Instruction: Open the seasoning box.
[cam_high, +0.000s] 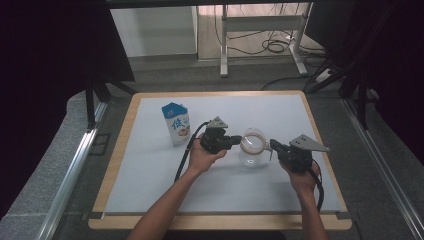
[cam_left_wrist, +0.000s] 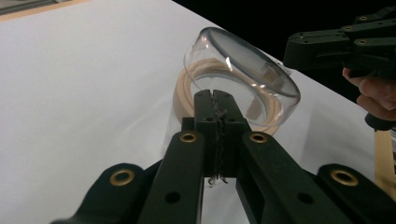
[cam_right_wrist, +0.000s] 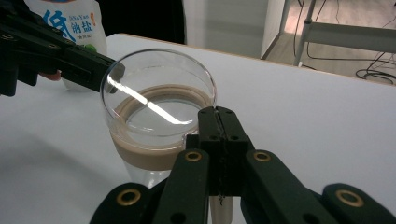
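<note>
— Closest up, along the left gripper (cam_left_wrist: 215, 95): jaws pressed flat together, no gap, tips right at the rim of the glass carafe (cam_left_wrist: 233, 93). Cannot tell whether any glass sits between them.

— Much the same on the right gripper (cam_right_wrist: 217, 112): closed tight, tips against the near wall of the carafe, just under the rim. Hard to say whether pinching or merely touching.

— And outward from there?

— From above, set a little right of the middle of the white table (cam_high: 150, 165), squarely between the two grippers, one at each side of the rim. Gripped from behind by the left hand (cam_high: 202, 157) and the right hand (cam_high: 300, 175), forearms reaching in over the near edge.

— Which way up?

— Upright. Long axis vertical, round mouth open to the ceiling, beige band wrapped around the neck.

— Room for moving?

— Plenty. Bare tabletop in front of the carafe and behind it. Milk carton (cam_high: 176, 124) well apart to the left, standing upright beyond the left gripper. Less margin on the right: wooden table edge near the right gripper. Near and far edges both well off.
</note>
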